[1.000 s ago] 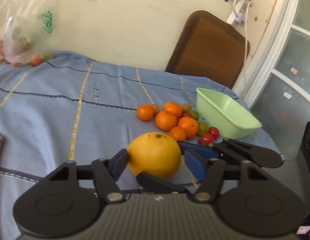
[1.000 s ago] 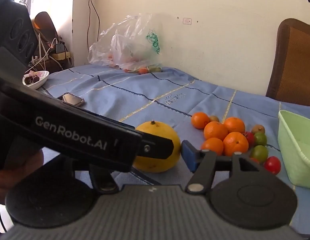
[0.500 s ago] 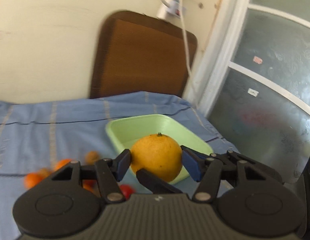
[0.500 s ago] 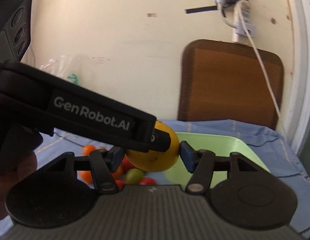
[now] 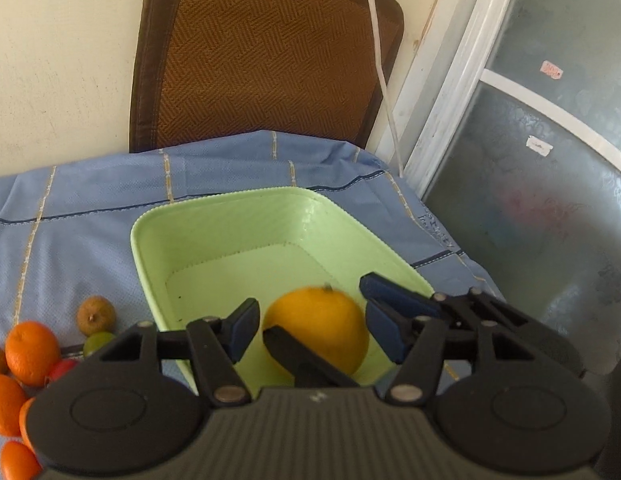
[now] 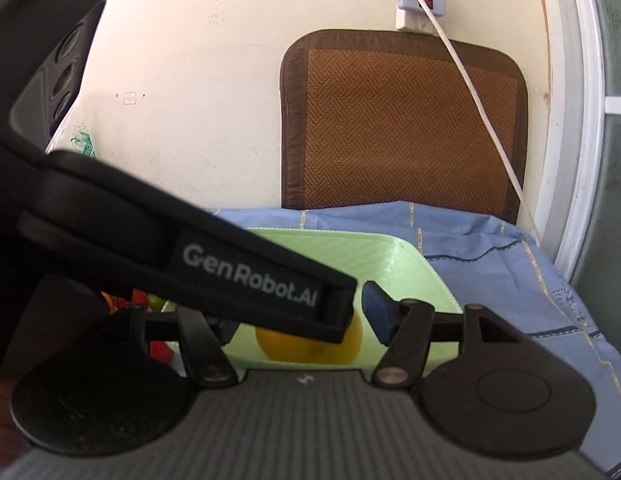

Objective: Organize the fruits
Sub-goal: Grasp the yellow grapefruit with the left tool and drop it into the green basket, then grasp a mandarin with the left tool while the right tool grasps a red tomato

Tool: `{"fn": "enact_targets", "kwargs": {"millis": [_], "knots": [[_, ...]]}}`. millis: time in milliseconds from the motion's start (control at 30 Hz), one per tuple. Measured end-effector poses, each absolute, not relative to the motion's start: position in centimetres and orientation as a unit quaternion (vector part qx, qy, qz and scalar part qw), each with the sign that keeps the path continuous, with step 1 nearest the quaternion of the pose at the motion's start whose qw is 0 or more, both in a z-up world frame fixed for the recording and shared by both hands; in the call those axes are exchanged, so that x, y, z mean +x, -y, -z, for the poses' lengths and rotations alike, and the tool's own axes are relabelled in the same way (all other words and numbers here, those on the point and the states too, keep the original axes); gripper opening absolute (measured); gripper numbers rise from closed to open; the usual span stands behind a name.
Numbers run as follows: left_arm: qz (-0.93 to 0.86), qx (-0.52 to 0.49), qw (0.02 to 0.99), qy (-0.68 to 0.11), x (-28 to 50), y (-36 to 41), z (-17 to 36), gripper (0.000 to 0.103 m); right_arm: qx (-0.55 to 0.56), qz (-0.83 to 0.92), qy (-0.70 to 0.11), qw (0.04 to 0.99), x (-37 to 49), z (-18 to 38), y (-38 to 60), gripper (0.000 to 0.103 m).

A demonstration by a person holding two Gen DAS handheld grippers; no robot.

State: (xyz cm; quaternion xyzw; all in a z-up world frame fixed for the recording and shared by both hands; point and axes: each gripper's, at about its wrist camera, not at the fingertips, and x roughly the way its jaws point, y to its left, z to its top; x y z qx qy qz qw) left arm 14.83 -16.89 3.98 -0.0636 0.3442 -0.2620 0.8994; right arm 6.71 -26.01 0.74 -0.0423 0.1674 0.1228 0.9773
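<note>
**A:** Start with the table point(image 5: 90, 240). Any worry there?

**B:** Its blue cloth is loose and rumpled, and the table's edge is near the green basin point(image 5: 214, 220) on the window side. A hard landing could, I think, shove the basin along the cloth toward that edge.

**A:** And where is the big yellow fruit point(image 5: 322, 320)?

**B:** It is low inside the basin, close to the near wall, and blurred. I cannot tell whether it rests on the bottom yet. If it is dropping, it may bounce or roll against that wall and tip the basin.

**A:** What about the two tools?

**B:** The left gripper point(image 5: 314, 324) and the right gripper point(image 6: 301, 320) both have their jaws opening. The fruit sits between them, but I see gaps at the blue pads, so neither one grips it. Their fingers cross over the basin, so pulling back carelessly could make them snag each other or catch the rim.

**A:** And the small stuff?

**B:** The little oranges point(image 5: 30, 352) lie just beside the basin's left wall. A sliding basin or a swinging gripper could scatter them.
</note>
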Motion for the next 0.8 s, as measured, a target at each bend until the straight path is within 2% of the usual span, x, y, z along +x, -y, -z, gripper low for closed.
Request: {"fn": "enact_targets", "kwargs": {"millis": [133,233,333,433,667,800], "knots": [[0.269,-0.084,0.914,-0.293,11.9,13.4,-7.4,0.062,0.008,-0.128,-0.144,0.981,5.7,-2.0,27.9,0.065],[0.243,-0.109,0.932,-0.247,8.9,8.0,-9.7,0.064,0.098,-0.105,-0.116,0.983,4.7,-3.5,30.5,0.063],[0.183,-0.121,0.948,-0.23,6.2,2.5,-10.0,0.065,0.172,-0.11,-0.107,0.973,3.1,-5.0,31.6,0.045],[0.135,-0.129,0.951,-0.245,4.6,-1.2,-8.5,0.065,0.173,-0.148,-0.115,0.967,1.2,-3.9,29.4,0.029],[0.133,-0.129,0.933,-0.31,4.6,-2.0,-3.1,0.061,0.07,-0.205,-0.218,0.952,0.8,-1.2,21.2,0.03],[0.148,-0.077,0.935,-0.313,4.2,0.0,-1.5,0.061,-0.002,-0.211,-0.233,0.95,1.4,-0.7,18.4,0.043]]}}
